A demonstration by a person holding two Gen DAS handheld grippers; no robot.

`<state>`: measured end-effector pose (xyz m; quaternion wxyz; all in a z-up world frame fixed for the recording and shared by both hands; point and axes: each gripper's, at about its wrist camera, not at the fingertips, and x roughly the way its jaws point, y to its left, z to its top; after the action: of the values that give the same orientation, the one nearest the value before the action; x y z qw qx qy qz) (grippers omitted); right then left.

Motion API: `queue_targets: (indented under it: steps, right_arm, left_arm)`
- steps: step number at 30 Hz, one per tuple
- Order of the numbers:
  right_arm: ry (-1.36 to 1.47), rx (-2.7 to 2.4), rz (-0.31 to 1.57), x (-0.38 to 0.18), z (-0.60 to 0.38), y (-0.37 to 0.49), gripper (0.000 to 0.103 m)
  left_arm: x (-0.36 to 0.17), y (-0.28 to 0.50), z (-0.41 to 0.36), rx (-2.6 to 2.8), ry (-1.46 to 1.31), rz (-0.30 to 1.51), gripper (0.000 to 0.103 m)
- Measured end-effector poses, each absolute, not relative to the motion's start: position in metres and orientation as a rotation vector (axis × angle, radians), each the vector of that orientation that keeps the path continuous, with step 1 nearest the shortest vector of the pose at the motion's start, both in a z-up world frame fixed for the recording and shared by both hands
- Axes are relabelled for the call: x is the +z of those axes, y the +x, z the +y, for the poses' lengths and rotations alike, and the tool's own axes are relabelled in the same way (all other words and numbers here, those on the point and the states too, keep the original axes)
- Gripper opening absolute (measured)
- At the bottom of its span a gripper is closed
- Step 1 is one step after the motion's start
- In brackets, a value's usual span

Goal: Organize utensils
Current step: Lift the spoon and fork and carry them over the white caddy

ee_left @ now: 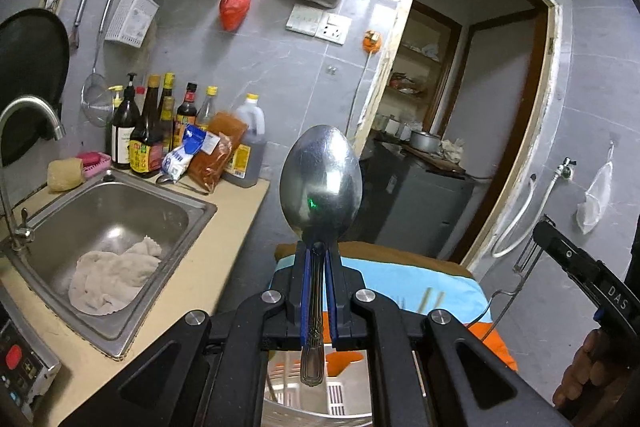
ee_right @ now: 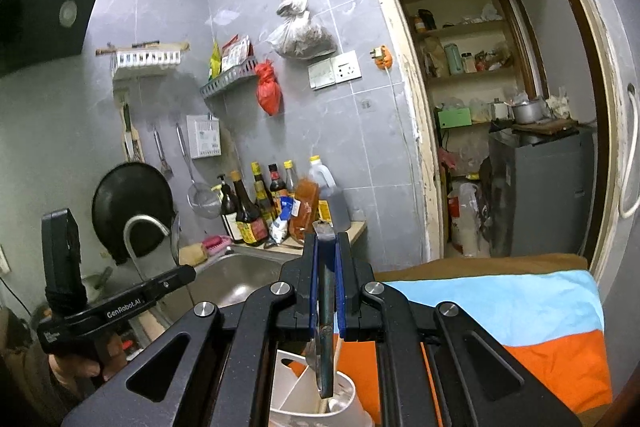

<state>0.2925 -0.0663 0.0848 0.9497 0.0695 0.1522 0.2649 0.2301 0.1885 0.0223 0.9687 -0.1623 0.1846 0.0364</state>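
Note:
My left gripper (ee_left: 318, 253) is shut on the handle of a large metal spoon (ee_left: 321, 183), held upright with the bowl up. Its handle end hangs over a white slotted basket (ee_left: 334, 393). My right gripper (ee_right: 326, 241) is shut on a dark flat utensil (ee_right: 325, 307), seen edge on. Its lower end reaches down over a white utensil holder (ee_right: 344, 393). What kind of utensil it is I cannot tell. The right gripper also shows at the right edge of the left wrist view (ee_left: 576, 263), and the left one at the left of the right wrist view (ee_right: 120, 303).
A steel sink (ee_left: 120, 211) with a white cloth (ee_left: 114, 273) lies left. Sauce bottles (ee_left: 148, 131) stand behind it. A blue and orange cloth (ee_right: 520, 311) covers the surface below. An open doorway (ee_right: 500, 107) is on the right.

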Motion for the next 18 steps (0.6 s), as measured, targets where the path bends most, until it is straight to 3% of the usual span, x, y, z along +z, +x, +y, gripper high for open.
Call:
queue_targets:
  steps: [18]
  right_arm:
    - [0.041,0.469,0.429,0.028,-0.039,0.31,0.007]
  left_arm:
    - [-0.027,0.249,0.191,0.024,-0.323,0.442,0.007]
